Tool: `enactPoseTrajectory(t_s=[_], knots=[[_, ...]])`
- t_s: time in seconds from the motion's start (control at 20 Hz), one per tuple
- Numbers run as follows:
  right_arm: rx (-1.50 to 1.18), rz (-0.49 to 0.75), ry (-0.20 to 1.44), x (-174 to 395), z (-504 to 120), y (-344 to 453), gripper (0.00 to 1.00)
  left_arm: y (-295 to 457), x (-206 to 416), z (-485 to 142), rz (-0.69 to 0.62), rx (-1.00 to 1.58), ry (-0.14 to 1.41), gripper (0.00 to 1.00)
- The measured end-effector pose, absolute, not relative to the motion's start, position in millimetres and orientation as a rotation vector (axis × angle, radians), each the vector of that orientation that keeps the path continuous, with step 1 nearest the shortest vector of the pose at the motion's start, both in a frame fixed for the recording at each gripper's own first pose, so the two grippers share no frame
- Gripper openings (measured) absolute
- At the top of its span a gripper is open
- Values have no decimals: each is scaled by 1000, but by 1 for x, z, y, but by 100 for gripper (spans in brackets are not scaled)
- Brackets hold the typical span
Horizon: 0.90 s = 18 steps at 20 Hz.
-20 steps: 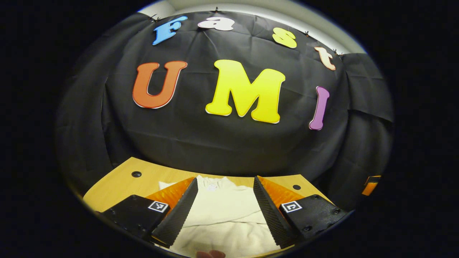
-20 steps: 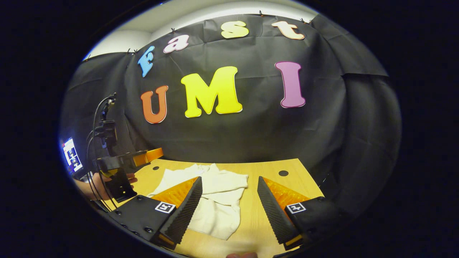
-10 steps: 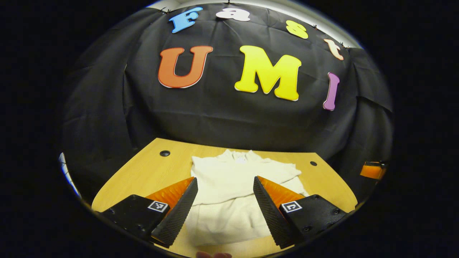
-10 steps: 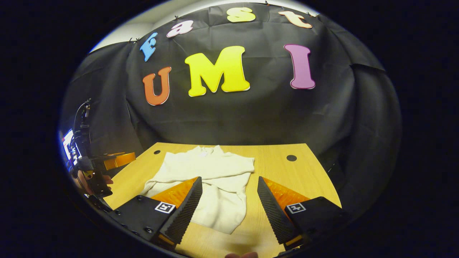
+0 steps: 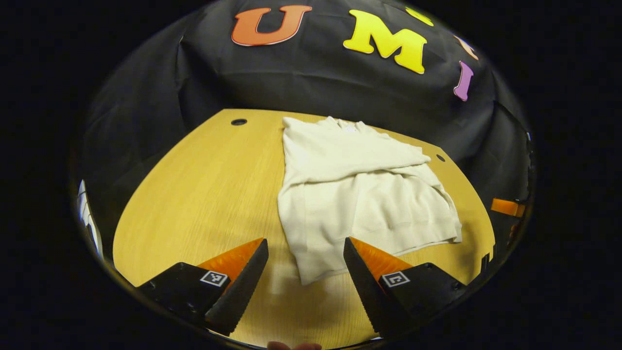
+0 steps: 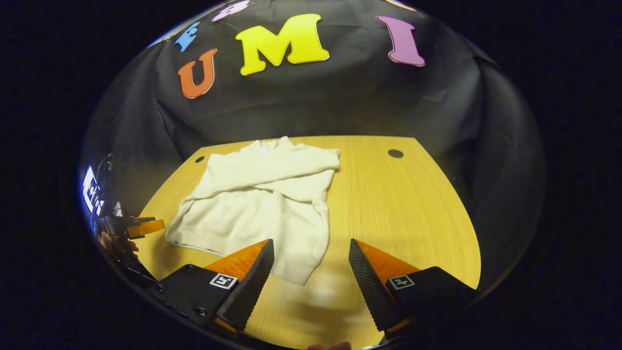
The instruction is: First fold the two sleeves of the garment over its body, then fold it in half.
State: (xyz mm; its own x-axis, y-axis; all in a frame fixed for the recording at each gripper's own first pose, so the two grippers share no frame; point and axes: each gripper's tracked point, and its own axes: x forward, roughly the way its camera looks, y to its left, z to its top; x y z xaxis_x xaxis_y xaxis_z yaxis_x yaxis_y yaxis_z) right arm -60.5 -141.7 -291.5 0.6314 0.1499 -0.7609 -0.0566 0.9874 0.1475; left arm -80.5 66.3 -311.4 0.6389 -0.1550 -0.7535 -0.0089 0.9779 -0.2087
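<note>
Garment (image 5: 359, 194) lay on the surface (image 5: 204, 194) with both sleeves folded across its body, the half-fold apparently outstanding; left tongs (image 5: 305, 287) and right tongs (image 6: 311, 287) were spread, holding nothing, near its hem.

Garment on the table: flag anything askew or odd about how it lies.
The garment lies skewed on the table. Its sleeves are folded over the body, but the hem is uneven, with one corner hanging lower as a tongue. Nothing looks damaged.
</note>
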Motion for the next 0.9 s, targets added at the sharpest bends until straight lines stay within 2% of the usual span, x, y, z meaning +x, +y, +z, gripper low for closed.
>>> enactPoseTrajectory(t_s=[0.15,0.35,0.65,0.7,0.75,0.8,0.9], knots=[[110,101,973,-64,-333,-135,94,55,-80,-325,-119,-265,924,99],[114,111,1049,-67,-364,-112,97,41,-78,-331,-149,-306,955,96],[115,30,1107,-58,-388,-100,97,42,-67,-341,-102,-354,997,94],[94,9,1119,-60,-392,-102,96,47,-68,-343,-73,-352,1012,100],[77,-5,1123,-57,-392,-104,96,51,-69,-345,-49,-350,1027,85],[56,-14,1133,-59,-392,-103,95,54,-68,-348,-24,-343,1035,81],[40,-7,1143,-57,-392,-100,93,60,-69,-351,21,-314,1057,67]])
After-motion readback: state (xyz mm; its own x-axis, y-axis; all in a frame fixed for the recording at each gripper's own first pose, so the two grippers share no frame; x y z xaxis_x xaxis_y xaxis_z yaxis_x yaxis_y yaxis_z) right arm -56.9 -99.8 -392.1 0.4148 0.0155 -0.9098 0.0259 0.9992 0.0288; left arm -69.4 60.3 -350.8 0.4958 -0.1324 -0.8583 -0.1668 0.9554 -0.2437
